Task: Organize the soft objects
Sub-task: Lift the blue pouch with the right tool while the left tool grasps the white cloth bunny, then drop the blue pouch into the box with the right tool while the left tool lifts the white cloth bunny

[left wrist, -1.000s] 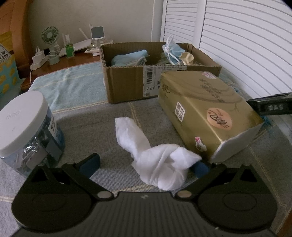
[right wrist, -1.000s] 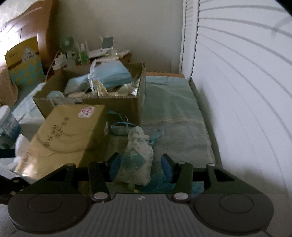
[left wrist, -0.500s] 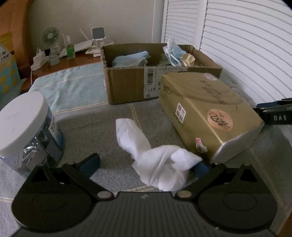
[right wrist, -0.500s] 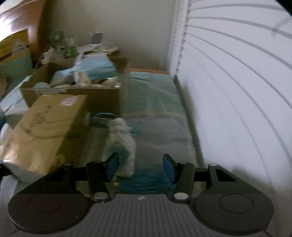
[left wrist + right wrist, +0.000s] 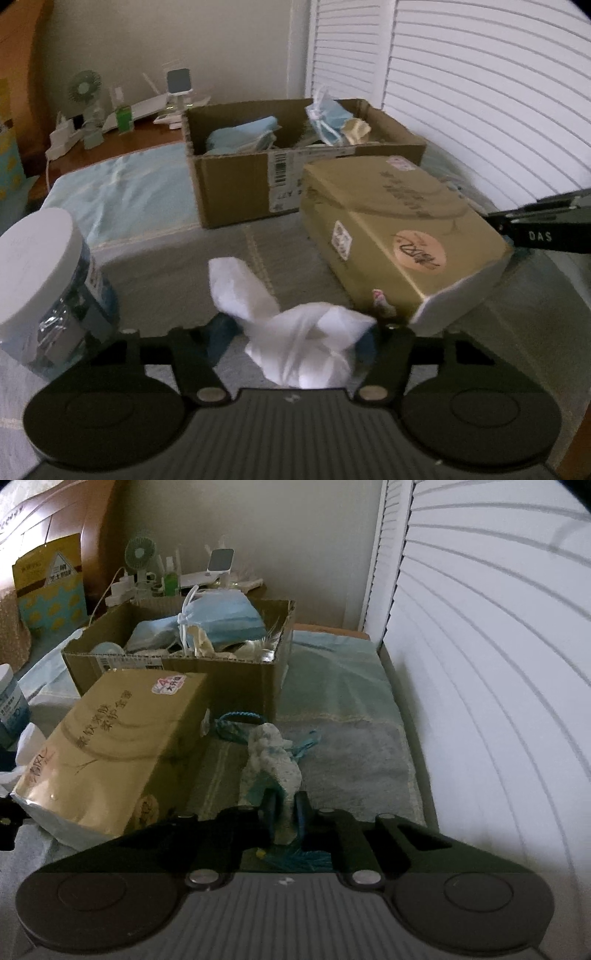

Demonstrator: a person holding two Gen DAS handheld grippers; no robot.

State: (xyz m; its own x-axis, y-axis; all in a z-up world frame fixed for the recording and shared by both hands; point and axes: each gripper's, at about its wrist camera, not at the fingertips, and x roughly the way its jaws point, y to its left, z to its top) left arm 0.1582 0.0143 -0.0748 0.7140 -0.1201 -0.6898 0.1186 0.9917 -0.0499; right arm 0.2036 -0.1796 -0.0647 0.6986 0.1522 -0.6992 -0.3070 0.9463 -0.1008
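Left wrist view: the left gripper (image 5: 295, 339) closes on a crumpled white tissue (image 5: 291, 332) at lower centre, its blue-padded fingers pressed against either side of the wad, whose loose tail rises toward the upper left. An open cardboard box (image 5: 236, 192) stands at upper centre on the cloth-covered surface (image 5: 147, 258); it holds folded light-blue cloth (image 5: 243, 136) at its left end and a blue face mask (image 5: 328, 114) with a cream-coloured soft item (image 5: 356, 129) at its right end. A gold tissue pack (image 5: 402, 236) lies just in front of the box, right of centre. A jar with a white lid (image 5: 37, 266) stands at the left edge; its contents cannot be made out. The right gripper's dark arm enters at the right edge. Right wrist view: the right gripper (image 5: 284, 816), at lower centre, is shut on a small patterned fabric pouch (image 5: 273, 764), its fingers nearly together on the pouch's lower end; the pouch stands between the gold tissue pack (image 5: 110, 746) on the left and bare cloth on the right, with a blue braided cord (image 5: 236, 723) just behind it. The cardboard box (image 5: 240, 686) at upper centre shows the blue face mask (image 5: 221, 620) heaped on other pale soft items.
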